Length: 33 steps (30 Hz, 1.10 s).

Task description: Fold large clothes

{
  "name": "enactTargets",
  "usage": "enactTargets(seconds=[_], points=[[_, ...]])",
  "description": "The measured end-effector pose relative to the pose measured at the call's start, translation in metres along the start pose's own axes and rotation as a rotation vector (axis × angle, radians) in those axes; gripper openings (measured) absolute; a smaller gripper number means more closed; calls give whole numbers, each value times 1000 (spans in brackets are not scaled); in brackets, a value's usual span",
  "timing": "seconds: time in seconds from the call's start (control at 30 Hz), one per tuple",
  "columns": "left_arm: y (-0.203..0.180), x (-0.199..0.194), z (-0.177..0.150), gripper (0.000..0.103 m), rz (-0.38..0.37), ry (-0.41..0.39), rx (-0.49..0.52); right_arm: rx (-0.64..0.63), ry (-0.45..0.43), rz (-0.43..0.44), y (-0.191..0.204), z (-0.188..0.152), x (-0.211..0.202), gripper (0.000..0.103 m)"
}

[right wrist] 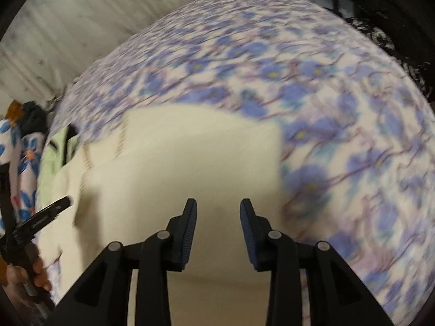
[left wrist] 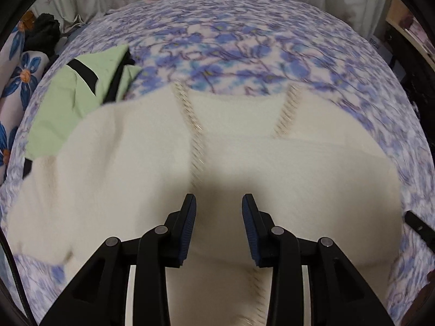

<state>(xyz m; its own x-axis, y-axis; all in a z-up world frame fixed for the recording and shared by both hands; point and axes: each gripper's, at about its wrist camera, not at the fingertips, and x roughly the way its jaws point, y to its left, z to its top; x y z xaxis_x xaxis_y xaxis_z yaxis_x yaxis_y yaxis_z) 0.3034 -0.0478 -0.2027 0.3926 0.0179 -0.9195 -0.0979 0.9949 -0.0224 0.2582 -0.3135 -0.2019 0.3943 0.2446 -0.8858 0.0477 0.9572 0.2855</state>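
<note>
A bed spread with a blue-flowered sheet (left wrist: 244, 40) carries a cream knit garment (left wrist: 272, 163), partly folded, beside a pale green garment (left wrist: 70, 95). Above the cream knit, the left gripper (left wrist: 219, 203) and right gripper (right wrist: 218, 209) hang with jaws spread, holding nothing.

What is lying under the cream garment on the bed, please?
The cream garment lies on the floral bedsheet and overlaps one edge of a light green garment. Anything else beneath it is covered and cannot be seen.
</note>
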Motion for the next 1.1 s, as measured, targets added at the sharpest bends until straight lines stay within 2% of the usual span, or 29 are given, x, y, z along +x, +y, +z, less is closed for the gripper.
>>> enactTargets(seconds=[0.1,0.23,0.33,0.4,0.43,0.47,0.53,0.57,0.67,0.8,0.93,1.1], points=[[-19,10,-19,33,-39,39,-3,-37,21,51,25,-17,6,33],[-37,32,-41,33,-11,99,31,-98,55,85,51,-29,27,33],[-40,41,-48,34,22,102,52,-94,104,30,44,-36,43,32],[-40,41,-48,34,19,109,59,-94,104,-61,28,-41,44,30],[-38,40,-48,34,12,113,56,-92,98,-95,16,-43,41,27],[-36,39,-48,34,7,117,53,-83,92,-106,4,-44,37,20],[-31,38,-48,35,-9,127,46,-65,92,-126,-12,-46,30,12],[-29,38,-46,35,-15,132,42,-55,95,-126,-18,-47,26,11],[-24,39,-45,47,-14,143,32,-58,93,-150,-24,-48,19,11],[-16,45,-46,81,1,169,-9,-29,84,-165,-27,-49,18,11],[-3,48,-49,83,-23,178,-72,51,79,-154,-30,-48,20,14],[-1,43,-50,83,-12,179,-74,78,85,-153,-28,-47,18,14]])
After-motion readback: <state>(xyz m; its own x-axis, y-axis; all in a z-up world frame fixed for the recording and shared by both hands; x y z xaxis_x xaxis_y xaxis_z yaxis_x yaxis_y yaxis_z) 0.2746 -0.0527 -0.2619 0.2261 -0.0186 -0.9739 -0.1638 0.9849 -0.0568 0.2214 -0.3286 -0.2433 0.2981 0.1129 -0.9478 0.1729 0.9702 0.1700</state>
